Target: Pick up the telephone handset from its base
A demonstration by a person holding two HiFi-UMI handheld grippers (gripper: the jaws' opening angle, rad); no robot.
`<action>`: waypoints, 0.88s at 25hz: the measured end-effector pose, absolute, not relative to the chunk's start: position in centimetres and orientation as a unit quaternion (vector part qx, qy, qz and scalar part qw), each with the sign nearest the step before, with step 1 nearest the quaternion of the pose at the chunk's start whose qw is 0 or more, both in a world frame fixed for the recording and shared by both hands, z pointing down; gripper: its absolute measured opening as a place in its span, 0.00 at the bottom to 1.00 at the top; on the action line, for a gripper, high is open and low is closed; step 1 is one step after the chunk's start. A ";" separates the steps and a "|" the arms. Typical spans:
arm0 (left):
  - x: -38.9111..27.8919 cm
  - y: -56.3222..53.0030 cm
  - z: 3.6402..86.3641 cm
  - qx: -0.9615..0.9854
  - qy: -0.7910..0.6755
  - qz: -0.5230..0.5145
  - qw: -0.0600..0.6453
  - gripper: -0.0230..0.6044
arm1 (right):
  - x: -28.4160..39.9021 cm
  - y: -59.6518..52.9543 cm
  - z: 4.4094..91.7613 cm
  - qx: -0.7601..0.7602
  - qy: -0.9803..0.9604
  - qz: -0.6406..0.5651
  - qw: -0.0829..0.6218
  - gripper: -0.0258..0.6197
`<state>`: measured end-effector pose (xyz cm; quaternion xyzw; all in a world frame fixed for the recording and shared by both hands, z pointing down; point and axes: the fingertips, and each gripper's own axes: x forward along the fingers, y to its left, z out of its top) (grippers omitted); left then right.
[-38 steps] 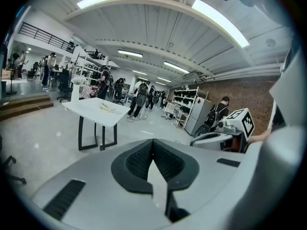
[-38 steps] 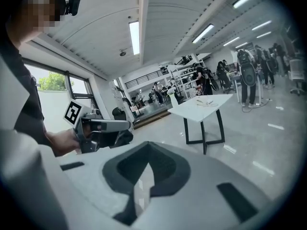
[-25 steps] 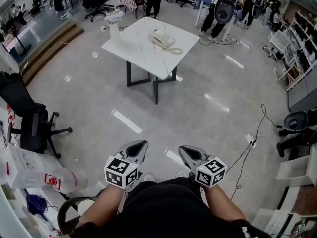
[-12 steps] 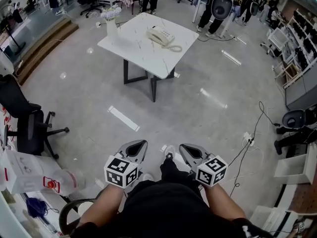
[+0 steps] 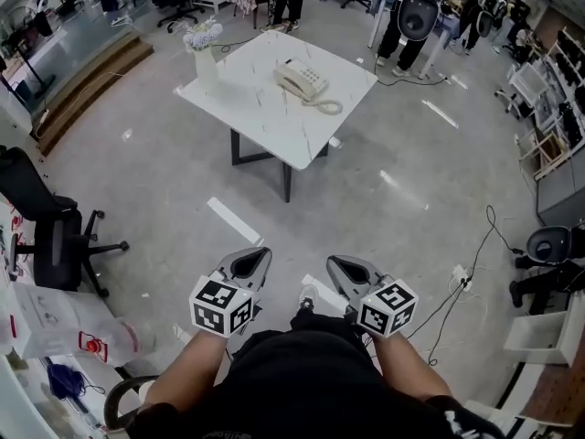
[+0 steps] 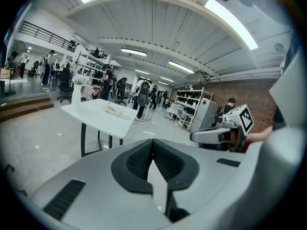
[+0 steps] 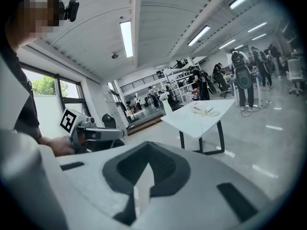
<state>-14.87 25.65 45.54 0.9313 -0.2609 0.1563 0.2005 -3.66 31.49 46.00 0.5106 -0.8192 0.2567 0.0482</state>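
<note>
A cream telephone (image 5: 303, 80) with its handset on the base and a coiled cord lies on a white table (image 5: 265, 117) far ahead across the floor. It also shows small on the table as the telephone (image 6: 112, 110) in the left gripper view and the telephone (image 7: 205, 110) in the right gripper view. My left gripper (image 5: 259, 254) and right gripper (image 5: 335, 262) are held side by side close to my body, far from the table. Both are shut with nothing in them, as seen on the left gripper (image 6: 153, 142) and the right gripper (image 7: 146, 148).
A white vase of flowers (image 5: 207, 48) stands on the table's far left corner. A black office chair (image 5: 50, 236) is at the left, wooden steps (image 5: 87, 80) beyond it. Cables and a power strip (image 5: 462, 262) lie on the floor at right. People and equipment stand behind the table.
I have moved forward across the floor, so the table and telephone sit a little lower and closer in the head view. Both grippers stay shut, side by side.
</note>
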 end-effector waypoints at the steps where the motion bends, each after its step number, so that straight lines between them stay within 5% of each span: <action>1: -14.0 24.6 45.1 0.931 -0.265 0.153 0.198 0.04 | -3.0 30.5 45.9 0.507 -0.822 0.256 0.049 0.04; 22: -4.0 17.0 47.2 0.907 -0.314 0.183 0.211 0.04 | 7.6 21.4 48.1 0.455 -0.847 0.273 0.048 0.04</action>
